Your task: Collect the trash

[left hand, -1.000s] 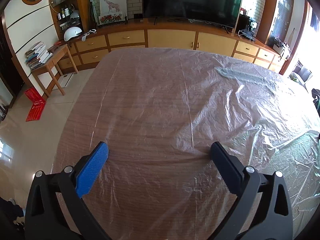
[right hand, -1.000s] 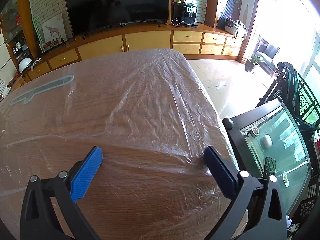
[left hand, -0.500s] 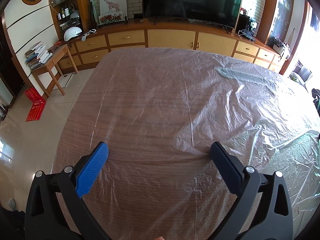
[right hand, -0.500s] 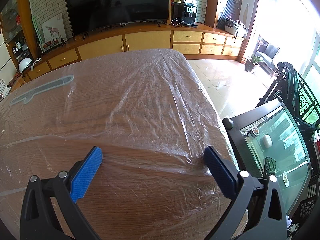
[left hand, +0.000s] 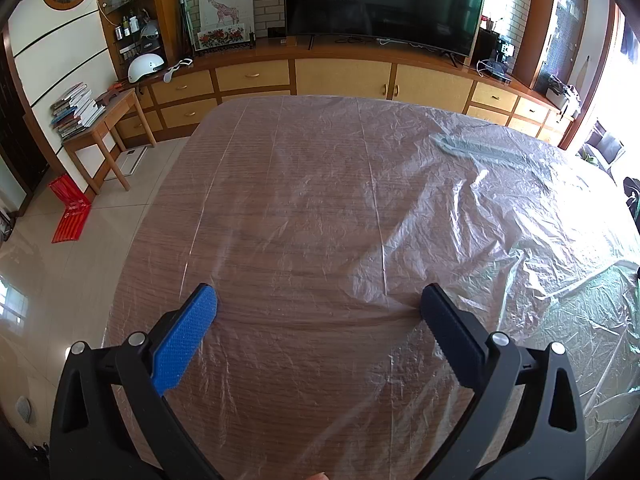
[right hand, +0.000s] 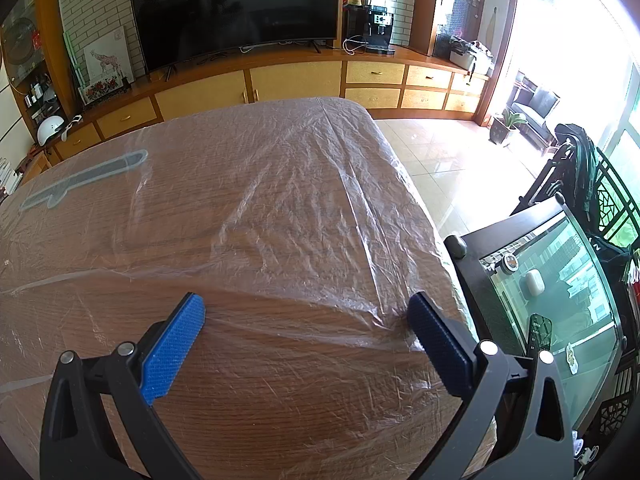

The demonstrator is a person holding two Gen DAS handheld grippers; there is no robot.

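Observation:
A large wooden table (left hand: pixel 304 216) (right hand: pixel 280 392) lies under a crinkled clear plastic sheet (left hand: pixel 460 208) (right hand: pixel 296 208). A grey-blue strip (left hand: pixel 480 146) (right hand: pixel 84 178) lies flat under or on the sheet at the far side. No loose trash shows in either view. My left gripper (left hand: pixel 318 300) hangs open just above the table's near part, nothing between its blue pads. My right gripper (right hand: pixel 306 310) is open too, over the table's near right corner, where the sheet bunches in a ridge.
A long wooden cabinet (left hand: pixel 340 76) with a big television (left hand: pixel 384 0) runs along the far wall. A small side table with books (left hand: pixel 88 116) stands on the left. A dark glass-topped stand (right hand: pixel 552 300) sits close beside the table's right edge. Tiled floor (right hand: pixel 460 160) surrounds the table.

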